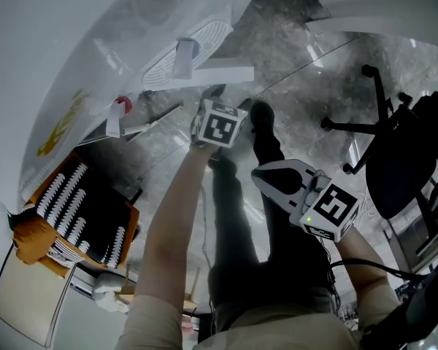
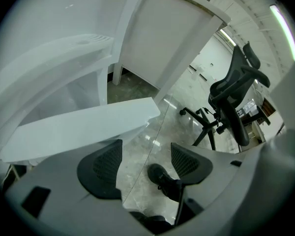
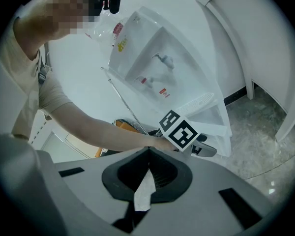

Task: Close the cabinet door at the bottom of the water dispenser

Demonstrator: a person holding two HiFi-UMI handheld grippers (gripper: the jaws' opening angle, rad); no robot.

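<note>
Your left gripper [image 2: 145,154] had its jaws wide apart with nothing between them; only the grey marble floor [image 2: 137,132] and your black shoe [image 2: 160,173] showed through the gap. The flat white cabinet door [image 2: 83,127] stood swung open from the bottom of the tall white water dispenser [image 3: 137,43], its free edge lying just beyond the left jaw. Whether that jaw touched the panel could not be told. You held your right gripper [image 3: 148,154] back, well apart from the door, its black ribbed pads [image 3: 162,173] pressed together and holding nothing. A black office chair [image 1: 401,152] stood on the floor off to your right.
</note>
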